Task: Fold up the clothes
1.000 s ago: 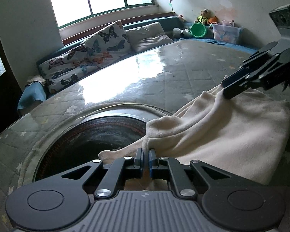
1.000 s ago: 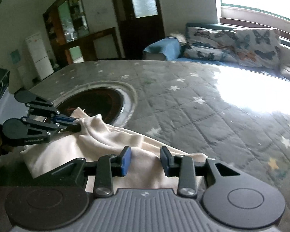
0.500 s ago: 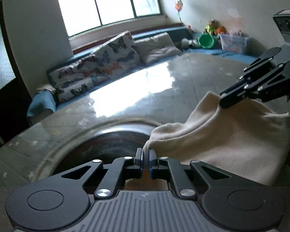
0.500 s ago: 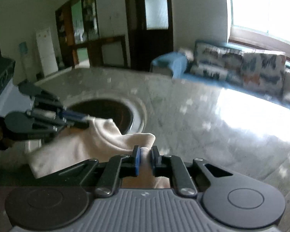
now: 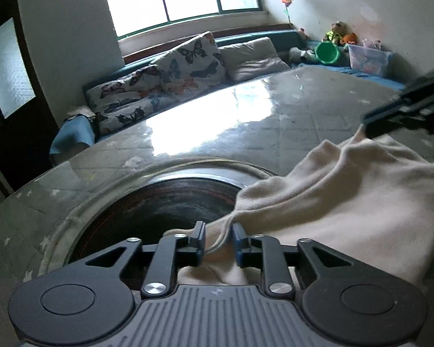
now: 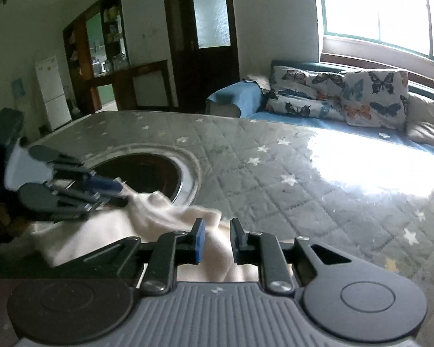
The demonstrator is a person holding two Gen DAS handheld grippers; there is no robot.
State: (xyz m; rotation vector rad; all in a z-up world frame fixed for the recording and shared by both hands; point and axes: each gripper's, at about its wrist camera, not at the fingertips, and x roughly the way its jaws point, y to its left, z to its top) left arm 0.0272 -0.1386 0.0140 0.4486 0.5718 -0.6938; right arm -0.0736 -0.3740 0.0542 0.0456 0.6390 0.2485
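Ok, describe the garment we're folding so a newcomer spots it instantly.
Find the grey star-quilted table with the dark round opening. The cream fleece garment lies bunched at that opening's edge, between both grippers. It is the only pale, soft cloth on the table.

A home living room: butterfly cushions (image 6: 373, 98), window bench (image 5: 280, 33), fridge (image 6: 52, 92).

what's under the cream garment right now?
The cream garment lies on the quilted star-print cover, its near edge draped over the rim of the round dark opening. The opening's uncovered part looks dark; whatever lies beneath the cloth is hidden.
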